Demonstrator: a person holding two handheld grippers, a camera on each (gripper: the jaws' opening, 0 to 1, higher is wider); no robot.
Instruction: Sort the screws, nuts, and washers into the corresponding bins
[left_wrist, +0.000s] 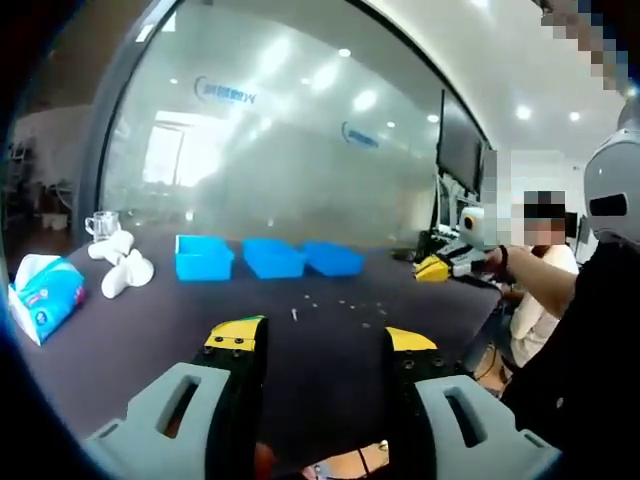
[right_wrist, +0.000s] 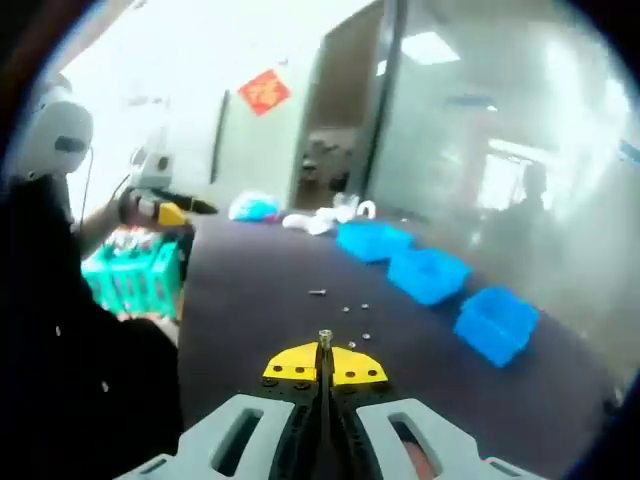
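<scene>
Dark table (left_wrist: 150, 320) before glass wall, three blue bins (left_wrist: 272, 258), tissue pack (left_wrist: 45, 295), left hand-held gripper (left_wrist: 322, 340) agape, right hand-held gripper (right_wrist: 325, 362) pinching small screw (right_wrist: 325, 337).

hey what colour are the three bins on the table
Bright blue: the three bins sit in a row on the dark table, clearest in the left gripper view.

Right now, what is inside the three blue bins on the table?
In both views the three blue bins sit in a row on the dark table, but their walls hide the interiors. Loose small hardware lies on the table beside them.
</scene>
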